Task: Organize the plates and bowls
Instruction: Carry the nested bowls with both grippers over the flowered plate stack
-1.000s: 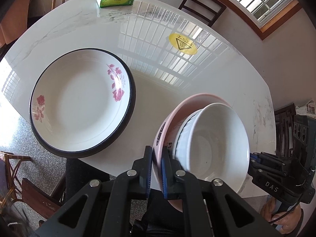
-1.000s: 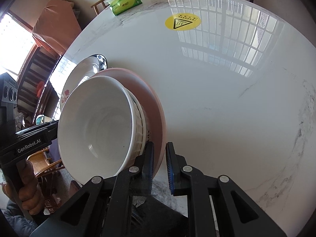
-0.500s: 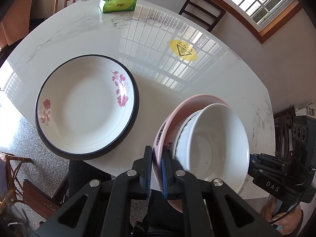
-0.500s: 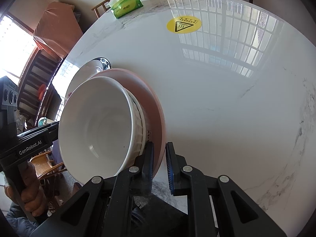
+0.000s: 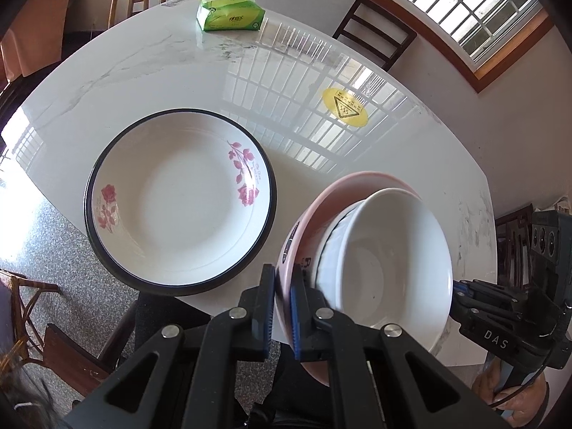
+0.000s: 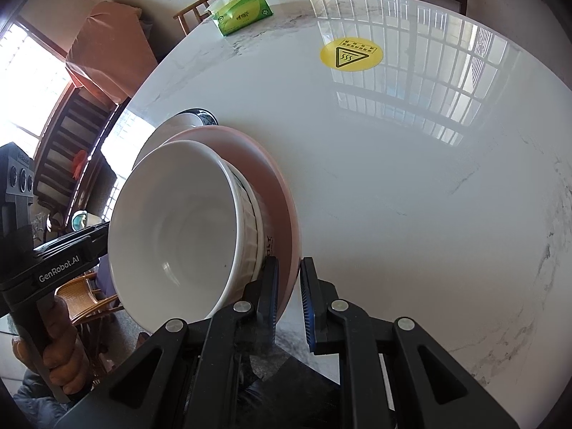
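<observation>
Both grippers clamped the round pink plate's point(image 5: 323, 211) rim, left gripper point(image 5: 283, 312) and right gripper point(image 6: 289, 300) on opposite edges. A white ceramic bowl point(image 5: 386, 264) sat on it. Left of the left gripper lay a black-rimmed floral plate point(image 5: 180, 196).

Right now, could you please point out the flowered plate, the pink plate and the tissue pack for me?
flowered plate point(image 5: 178, 196), left wrist view, on its bare white centre.
pink plate point(image 5: 361, 182), left wrist view, on its far rim above the white bowl.
tissue pack point(image 5: 232, 18), left wrist view, on its green front face.
</observation>
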{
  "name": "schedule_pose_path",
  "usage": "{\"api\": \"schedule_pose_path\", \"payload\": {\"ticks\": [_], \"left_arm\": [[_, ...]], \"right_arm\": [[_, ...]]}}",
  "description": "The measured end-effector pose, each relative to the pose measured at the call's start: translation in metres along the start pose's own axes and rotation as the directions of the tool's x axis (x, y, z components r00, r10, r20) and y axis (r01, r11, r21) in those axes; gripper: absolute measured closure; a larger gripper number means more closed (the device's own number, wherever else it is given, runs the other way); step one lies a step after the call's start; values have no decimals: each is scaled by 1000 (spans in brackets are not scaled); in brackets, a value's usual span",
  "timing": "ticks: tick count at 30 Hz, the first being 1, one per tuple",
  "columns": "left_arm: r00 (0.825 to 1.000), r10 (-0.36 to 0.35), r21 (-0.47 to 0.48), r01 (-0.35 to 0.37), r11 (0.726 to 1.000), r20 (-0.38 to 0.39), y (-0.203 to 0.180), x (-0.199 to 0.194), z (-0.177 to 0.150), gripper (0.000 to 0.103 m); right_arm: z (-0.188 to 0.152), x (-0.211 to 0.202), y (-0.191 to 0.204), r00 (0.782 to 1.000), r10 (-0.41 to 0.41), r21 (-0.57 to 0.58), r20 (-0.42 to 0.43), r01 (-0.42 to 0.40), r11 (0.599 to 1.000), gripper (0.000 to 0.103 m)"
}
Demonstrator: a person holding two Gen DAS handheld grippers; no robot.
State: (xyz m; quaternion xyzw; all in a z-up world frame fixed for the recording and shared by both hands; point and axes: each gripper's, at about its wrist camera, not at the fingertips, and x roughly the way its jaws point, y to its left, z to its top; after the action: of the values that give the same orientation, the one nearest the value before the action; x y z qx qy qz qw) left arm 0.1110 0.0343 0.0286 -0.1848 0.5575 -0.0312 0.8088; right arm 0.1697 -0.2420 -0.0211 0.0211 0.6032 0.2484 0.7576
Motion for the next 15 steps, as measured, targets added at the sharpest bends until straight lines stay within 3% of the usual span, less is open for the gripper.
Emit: {"api": "schedule_pose_path", "payload": {"ticks": [15], "left_arm": [[999, 11, -45, -9, 999, 34, 31, -19, 9, 97]], "right_arm": [[16, 4, 34, 1000, 4, -51, -12, -5, 999, 88]]}}
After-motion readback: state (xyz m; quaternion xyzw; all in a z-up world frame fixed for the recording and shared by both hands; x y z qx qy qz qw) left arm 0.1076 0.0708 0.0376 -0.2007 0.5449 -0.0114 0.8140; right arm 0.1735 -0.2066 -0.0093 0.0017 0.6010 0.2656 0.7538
